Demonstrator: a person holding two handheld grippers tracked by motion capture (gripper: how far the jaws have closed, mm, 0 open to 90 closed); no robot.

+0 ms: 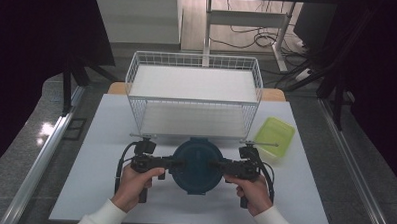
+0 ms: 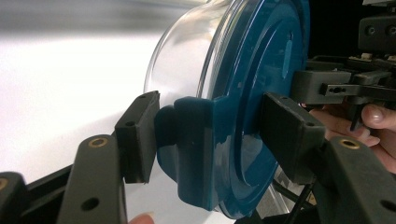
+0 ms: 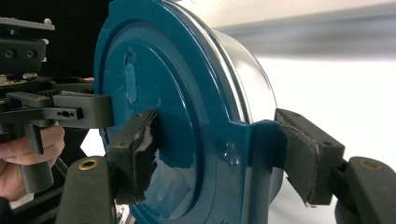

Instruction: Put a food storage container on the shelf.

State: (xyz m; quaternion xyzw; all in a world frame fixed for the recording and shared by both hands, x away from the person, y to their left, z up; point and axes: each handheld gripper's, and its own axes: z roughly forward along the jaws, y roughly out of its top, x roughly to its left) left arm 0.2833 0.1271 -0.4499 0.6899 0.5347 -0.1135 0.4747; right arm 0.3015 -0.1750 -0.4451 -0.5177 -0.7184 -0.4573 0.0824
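Note:
A round clear container with a dark blue lid is held between my two grippers over the front middle of the white table. My left gripper comes in from the left and is shut on the lid's left latch tab. One of its pads presses the tab's underside and the other lies on the lid's top. My right gripper is shut on the opposite latch tab in the same way. The left gripper view shows the clear bowl wall. Its contents cannot be made out.
A white wire two-tier rack stands just behind the container. A shallow yellow-green tray lies to the right of the rack's front corner. The person's hands and white sleeves come in from the table's near edge.

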